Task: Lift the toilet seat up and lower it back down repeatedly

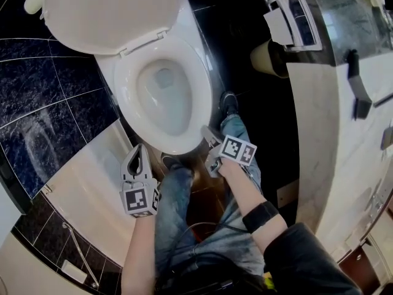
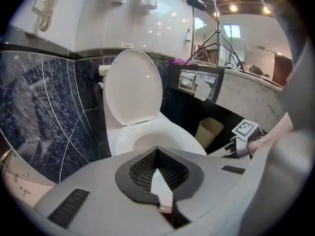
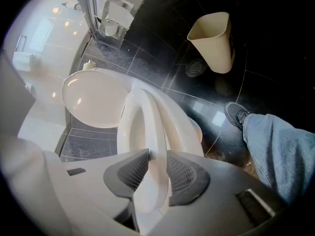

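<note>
Looking steeply down on a white toilet, showing its toilet seat point(image 1: 126, 96) lying lowered over the bowl and its lid point(image 1: 104, 11) standing raised behind it, near the dark blue tiled wall point(image 1: 43, 72).

Pinching the front rim of the toilet seat point(image 3: 147, 132) with the right gripper point(image 3: 156, 159), one ridged dark pad pressing on each side of the white rim. In the head view, reaching the right gripper point(image 1: 209, 139) in at the bowl's front edge, on the person's right side, marker cube facing up.

Holding the left gripper point(image 1: 137, 155) just off the front left of the bowl, apart from the seat. In its own view, keeping the left gripper point(image 2: 157, 151) pressed together at the tips, gripping nothing, and pointing toward the bowl and the raised lid point(image 2: 133, 87).

Standing close in front of the toilet in blue jeans point(image 3: 275, 141) and a dark shoe point(image 3: 236, 114) on the glossy black floor point(image 3: 206, 97).

Showing a cream waste bin point(image 3: 211, 38) on the floor, well apart from the toilet, beside a pale marble counter point(image 1: 319, 134).
</note>
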`<action>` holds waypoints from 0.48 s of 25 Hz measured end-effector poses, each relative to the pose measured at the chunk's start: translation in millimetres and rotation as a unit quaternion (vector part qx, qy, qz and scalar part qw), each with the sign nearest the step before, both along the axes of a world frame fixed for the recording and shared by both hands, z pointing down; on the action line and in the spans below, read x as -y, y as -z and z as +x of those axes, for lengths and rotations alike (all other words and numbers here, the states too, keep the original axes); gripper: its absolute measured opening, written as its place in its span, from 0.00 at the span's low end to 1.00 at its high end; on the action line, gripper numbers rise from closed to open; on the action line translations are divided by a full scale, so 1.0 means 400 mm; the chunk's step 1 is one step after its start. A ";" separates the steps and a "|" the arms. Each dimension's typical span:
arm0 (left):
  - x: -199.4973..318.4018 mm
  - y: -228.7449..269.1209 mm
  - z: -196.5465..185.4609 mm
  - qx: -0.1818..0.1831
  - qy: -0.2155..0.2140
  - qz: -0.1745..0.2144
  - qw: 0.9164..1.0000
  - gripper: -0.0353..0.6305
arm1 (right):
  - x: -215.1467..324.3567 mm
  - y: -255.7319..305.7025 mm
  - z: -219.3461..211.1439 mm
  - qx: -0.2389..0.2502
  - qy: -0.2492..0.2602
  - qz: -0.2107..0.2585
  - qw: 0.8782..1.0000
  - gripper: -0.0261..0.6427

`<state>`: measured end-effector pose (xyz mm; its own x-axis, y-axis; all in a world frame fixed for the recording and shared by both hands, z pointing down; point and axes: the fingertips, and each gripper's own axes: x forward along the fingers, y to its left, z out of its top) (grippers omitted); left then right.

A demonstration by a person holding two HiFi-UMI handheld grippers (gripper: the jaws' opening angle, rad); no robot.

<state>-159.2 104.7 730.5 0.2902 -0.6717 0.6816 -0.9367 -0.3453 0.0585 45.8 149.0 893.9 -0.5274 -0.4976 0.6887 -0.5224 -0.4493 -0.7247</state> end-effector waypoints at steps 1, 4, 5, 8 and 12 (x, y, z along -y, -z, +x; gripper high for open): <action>-0.019 -0.003 0.003 -0.001 -0.001 -0.009 1.000 0.05 | 0.002 0.017 0.000 0.001 0.002 0.002 1.000 0.24; -0.082 -0.012 0.011 0.000 -0.007 -0.045 0.999 0.05 | 0.008 0.069 -0.001 0.003 0.008 0.005 1.000 0.23; -0.108 -0.021 0.006 0.004 -0.010 -0.056 0.998 0.05 | 0.010 0.087 -0.001 0.004 0.010 0.004 1.000 0.23; -0.190 -0.067 -0.019 0.019 -0.013 -0.097 0.995 0.05 | 0.019 0.139 -0.002 0.011 0.010 0.003 1.000 0.22; -0.289 -0.148 -0.016 0.014 -0.011 -0.167 0.986 0.05 | 0.038 0.210 -0.004 0.015 0.013 0.006 1.000 0.22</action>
